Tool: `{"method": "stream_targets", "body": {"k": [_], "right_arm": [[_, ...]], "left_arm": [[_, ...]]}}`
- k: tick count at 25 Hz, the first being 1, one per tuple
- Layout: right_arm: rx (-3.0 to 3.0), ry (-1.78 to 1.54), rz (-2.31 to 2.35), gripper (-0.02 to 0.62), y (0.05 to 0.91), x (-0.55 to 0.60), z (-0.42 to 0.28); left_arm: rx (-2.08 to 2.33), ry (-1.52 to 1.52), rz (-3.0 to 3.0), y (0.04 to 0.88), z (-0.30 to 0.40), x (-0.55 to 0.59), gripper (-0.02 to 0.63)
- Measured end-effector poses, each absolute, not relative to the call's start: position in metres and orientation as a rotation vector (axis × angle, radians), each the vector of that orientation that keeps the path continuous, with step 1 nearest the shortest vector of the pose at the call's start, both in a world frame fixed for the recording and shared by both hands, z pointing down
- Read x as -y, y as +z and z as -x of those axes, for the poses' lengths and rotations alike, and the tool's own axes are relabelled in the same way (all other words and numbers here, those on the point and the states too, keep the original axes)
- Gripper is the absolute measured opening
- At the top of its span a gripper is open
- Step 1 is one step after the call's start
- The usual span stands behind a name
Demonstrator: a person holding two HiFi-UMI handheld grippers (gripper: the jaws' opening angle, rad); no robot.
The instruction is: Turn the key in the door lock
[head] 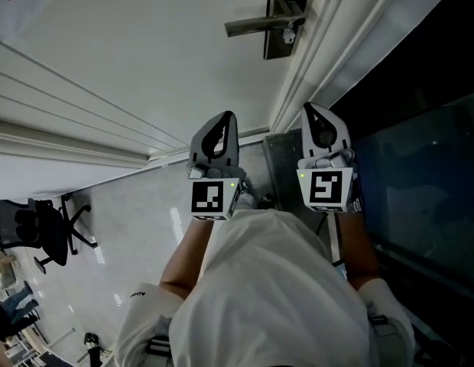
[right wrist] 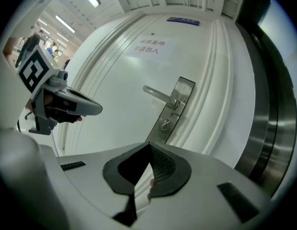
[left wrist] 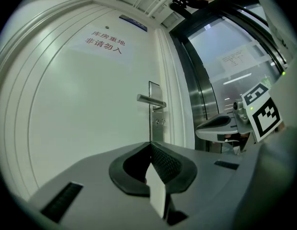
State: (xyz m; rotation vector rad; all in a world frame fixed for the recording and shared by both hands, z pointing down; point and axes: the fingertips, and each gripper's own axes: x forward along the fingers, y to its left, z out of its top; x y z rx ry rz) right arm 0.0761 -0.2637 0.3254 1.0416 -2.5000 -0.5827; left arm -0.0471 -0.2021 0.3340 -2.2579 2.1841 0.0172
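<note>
Right gripper [right wrist: 149, 145]: jaws brought together, tips meeting, nothing pinched between them. It is held up in front of the person's chest and aimed at the white door [right wrist: 105, 80], well clear of it. Left gripper [left wrist: 150, 143]: likewise closed to a point and empty, carried just beside the right one at about the same height. The lock cylinder [right wrist: 166, 124] lies ahead of the right jaw tips and a little to their right. It sits low on the steel lock plate [right wrist: 179, 92], under the lever handle [right wrist: 160, 96]. From the left gripper the same plate is almost dead ahead above the tips, but looks farther off. Something small shows at the cylinder, too small to say whether it is the key or only the keyway. A paper notice [right wrist: 149, 47] is stuck higher on the door, above both tools. Judgement: this is approach, with no contact yet and the turn not begun. Both tools seem to be carried shut and level simply for the walk-up, with the right one better lined on the lock and so the likelier to work it. Its jaws would have to part before they could take a key bow. A target that small and flat could slip or be missed if the line is off.
</note>
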Motion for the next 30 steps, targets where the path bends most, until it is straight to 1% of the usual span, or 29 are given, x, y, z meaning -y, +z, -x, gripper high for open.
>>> {"method": "stream_targets", "body": {"k": [4, 11, 12, 13, 16, 26, 30], "right_arm": [[2.324, -0.778, -1.043, -0.003, 0.312, 0.282, -0.06], [2.106, -0.997, -0.99, -0.003, 0.298, 0.312, -0.039], [2.087, -1.002, -0.974, 0.016, 0.298, 0.315, -0.037], [2.07, -1.005, -0.957, 0.048, 0.299, 0.319, -0.034], [1.995, -1.077, -0.919, 0.087, 0.298, 0.327, -0.023], [1.568, -1.449, -0.774, 0.097, 0.297, 0.351, -0.007], [1.44, -1.549, -0.679, 0.097, 0.303, 0.354, -0.005]], "left_arm": [[-2.151, 0.039, 2.277, 0.325, 0.053, 0.218, 0.009], [-2.121, 0.069, 2.305, 0.315, 0.063, 0.246, 0.009], [-2.119, 0.067, 2.311, 0.314, 0.065, 0.249, 0.009], [-2.116, 0.067, 2.317, 0.314, 0.067, 0.251, 0.009], [-2.104, 0.069, 2.331, 0.314, 0.073, 0.257, 0.009], [-2.026, 0.048, 2.384, 0.315, 0.078, 0.26, 0.009], [-2.025, 0.049, 2.389, 0.315, 0.078, 0.257, 0.009]]}}
